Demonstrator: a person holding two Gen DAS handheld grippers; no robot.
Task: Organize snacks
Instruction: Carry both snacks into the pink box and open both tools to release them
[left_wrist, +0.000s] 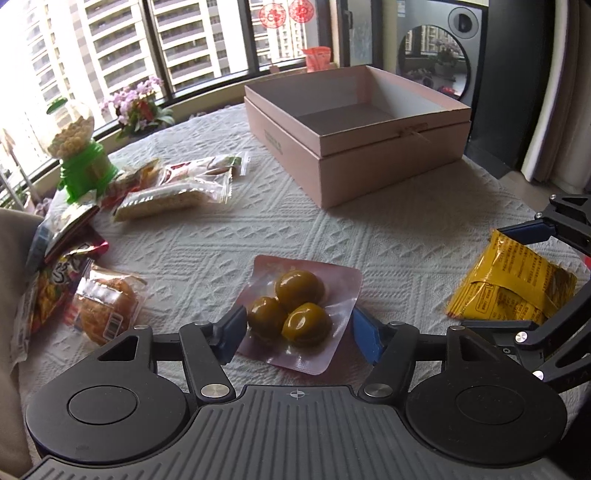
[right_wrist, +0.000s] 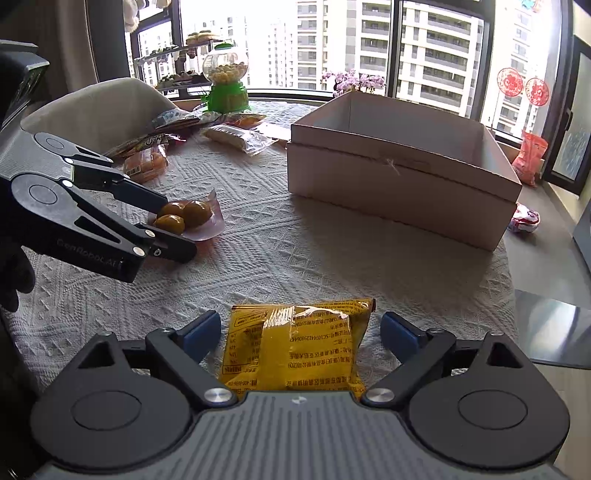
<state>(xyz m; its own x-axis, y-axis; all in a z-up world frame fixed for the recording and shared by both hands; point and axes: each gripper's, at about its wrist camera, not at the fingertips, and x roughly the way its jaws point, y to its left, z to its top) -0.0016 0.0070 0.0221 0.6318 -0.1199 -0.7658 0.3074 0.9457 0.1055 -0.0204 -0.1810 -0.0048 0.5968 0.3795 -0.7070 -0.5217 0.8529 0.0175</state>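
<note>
Left gripper (left_wrist: 297, 332), jaws apart, straddles the egg pack (left_wrist: 299, 312): slick, soft film over firm lumps, probably best pinched across the flat sealed edges.

I'm working in a high-rise apt, dining area by the look of it: round table w/ a white quilted tablecloth (left_wrist: 369, 229), upholstered chair (right_wrist: 99, 107), potted orchids (left_wrist: 136, 107) on the sill. Big windows face residential towers (right_wrist: 436, 48) (red paper-cuts (right_wrist: 522, 86) stuck on the glass). Green candy dispenser (right_wrist: 225, 81) too.
</note>
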